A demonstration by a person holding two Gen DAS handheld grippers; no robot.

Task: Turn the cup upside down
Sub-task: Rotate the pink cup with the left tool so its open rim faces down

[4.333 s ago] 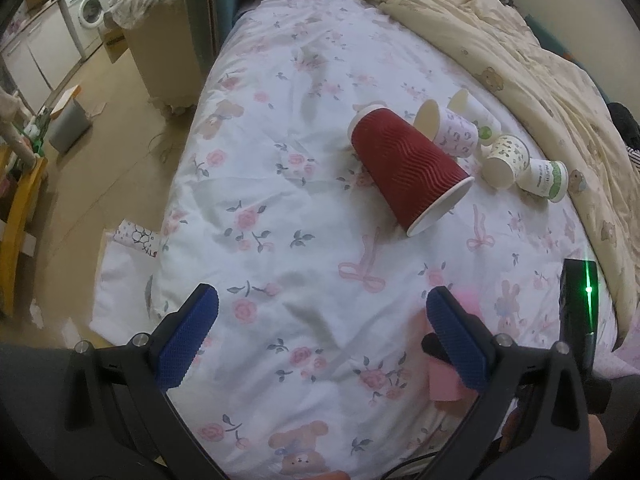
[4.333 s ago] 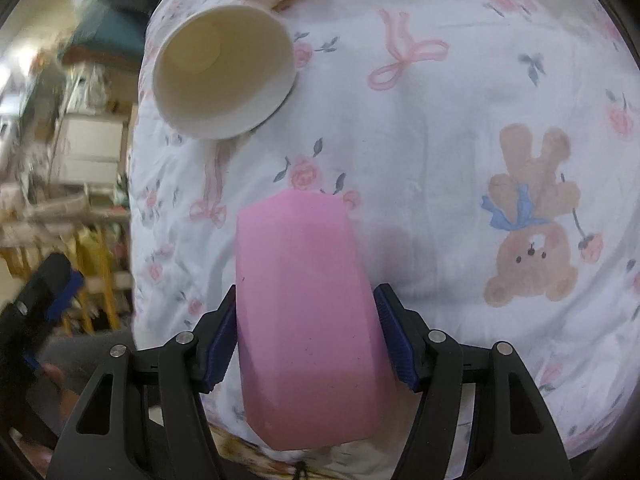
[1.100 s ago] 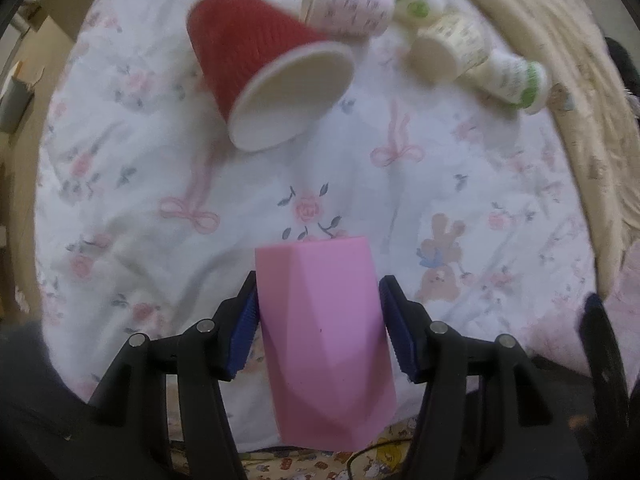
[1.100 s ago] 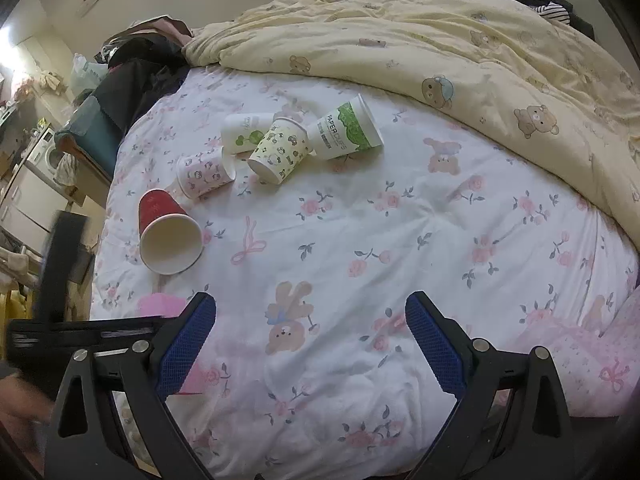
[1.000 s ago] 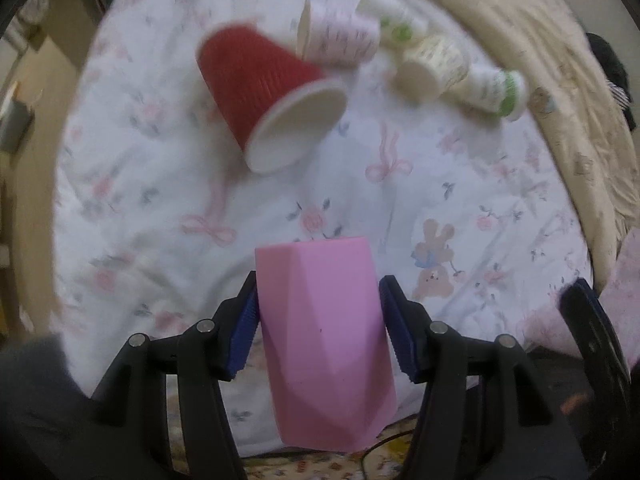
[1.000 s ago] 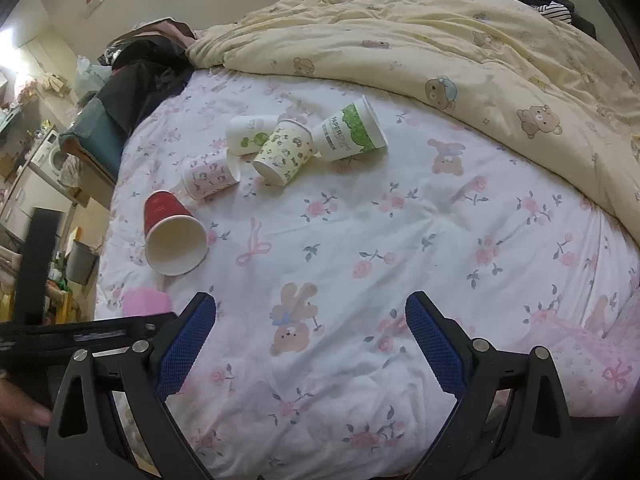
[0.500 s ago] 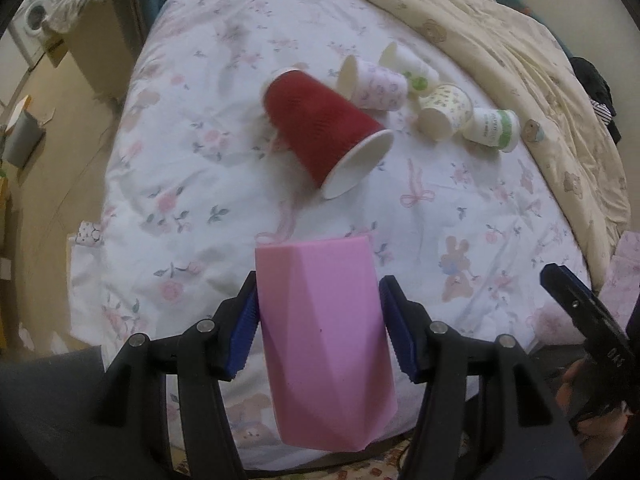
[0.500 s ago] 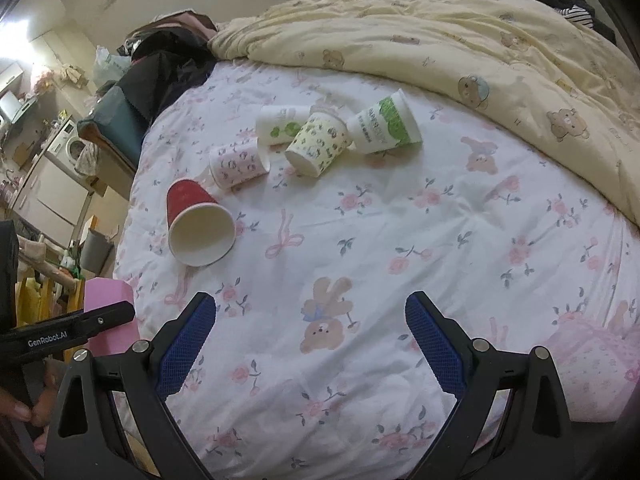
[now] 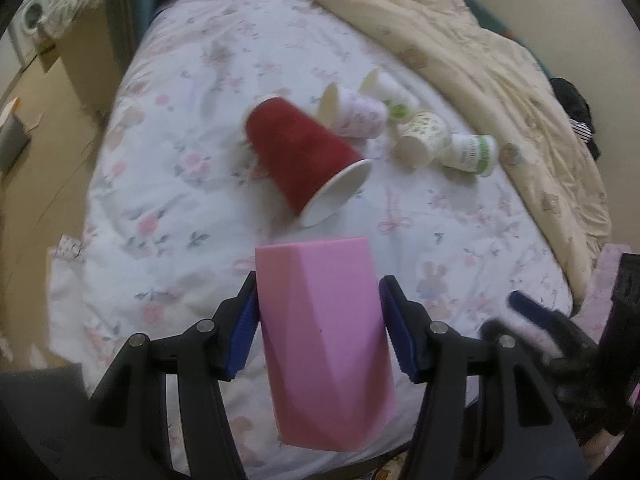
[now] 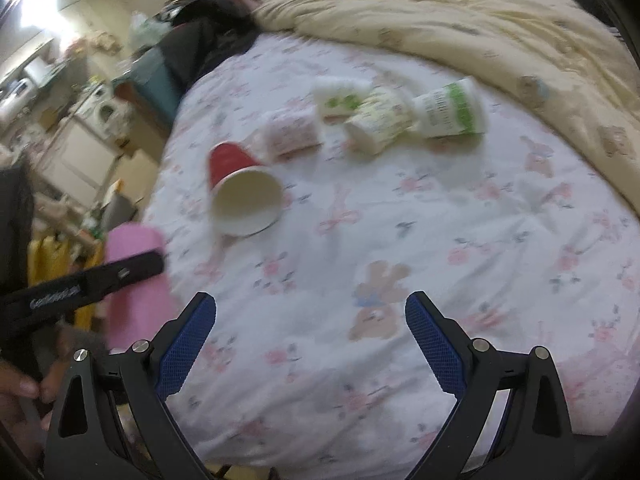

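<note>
My left gripper (image 9: 318, 328) is shut on a pink faceted cup (image 9: 324, 340) and holds it above the near edge of the bed. The cup also shows at the left of the right wrist view (image 10: 136, 280), with the left gripper's finger across it. My right gripper (image 10: 310, 344) is open and empty over the flowered sheet, to the right of the pink cup. Its blurred tip shows in the left wrist view (image 9: 532, 308).
A red paper cup (image 9: 304, 160) lies on its side on the flowered sheet (image 9: 180, 200), mouth toward me. Behind it lie several small printed paper cups (image 9: 420, 136). A yellow quilt (image 9: 500, 80) covers the bed's far right. The floor (image 9: 40, 120) drops off at left.
The left gripper has carried the pink cup lower and closer to the red cup. The right gripper has moved closer to the bed and the left gripper. Both views are blurred by motion.
</note>
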